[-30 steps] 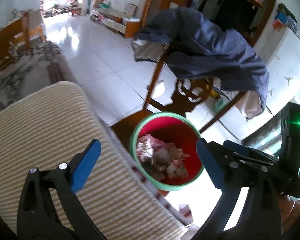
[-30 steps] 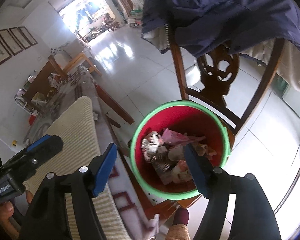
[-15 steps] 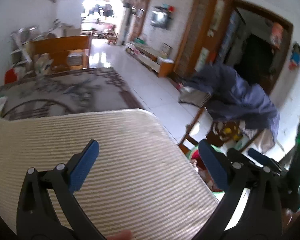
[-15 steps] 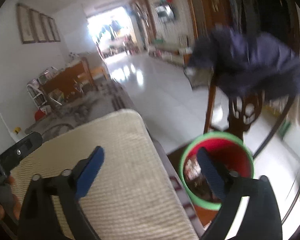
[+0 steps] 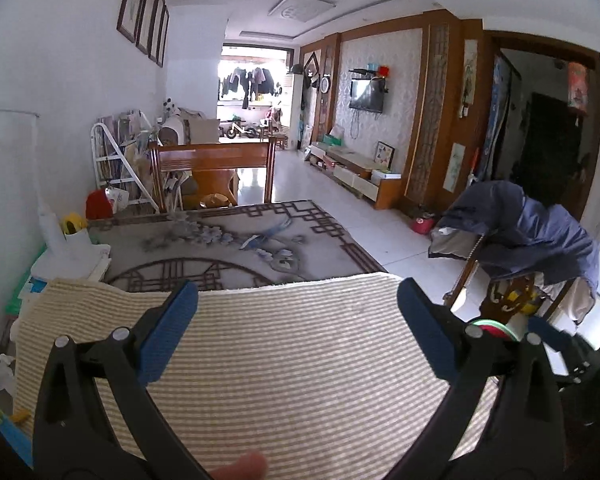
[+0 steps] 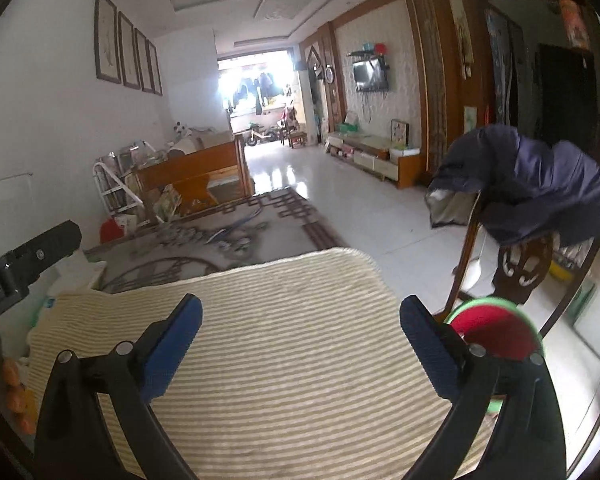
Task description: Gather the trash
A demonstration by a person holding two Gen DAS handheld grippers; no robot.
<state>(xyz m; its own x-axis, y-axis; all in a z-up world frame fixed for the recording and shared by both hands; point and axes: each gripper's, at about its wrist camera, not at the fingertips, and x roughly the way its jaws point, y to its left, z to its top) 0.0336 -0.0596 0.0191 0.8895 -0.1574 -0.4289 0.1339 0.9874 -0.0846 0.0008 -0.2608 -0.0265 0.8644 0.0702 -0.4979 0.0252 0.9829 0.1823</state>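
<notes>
The red trash bin with a green rim (image 6: 496, 332) stands low at the right, beside the striped mat; only a sliver of the bin (image 5: 494, 326) shows in the left wrist view. My left gripper (image 5: 298, 328) is open and empty above the beige striped mat (image 5: 284, 360). My right gripper (image 6: 300, 338) is open and empty above the same mat (image 6: 284, 344). The left gripper's body (image 6: 24, 264) shows at the right wrist view's left edge. No loose trash shows on the mat.
A wooden chair draped with a blue jacket (image 6: 540, 192) stands behind the bin. A patterned tabletop (image 5: 228, 248) stretches beyond the mat. Papers and boxes (image 5: 68, 256) lie at the left. A wooden bench (image 5: 216, 164) and a white tiled floor (image 6: 360, 208) lie farther off.
Both grippers have tilted up and swung left, from looking down into the bin to looking level over the striped mat. Both stay open and empty.
</notes>
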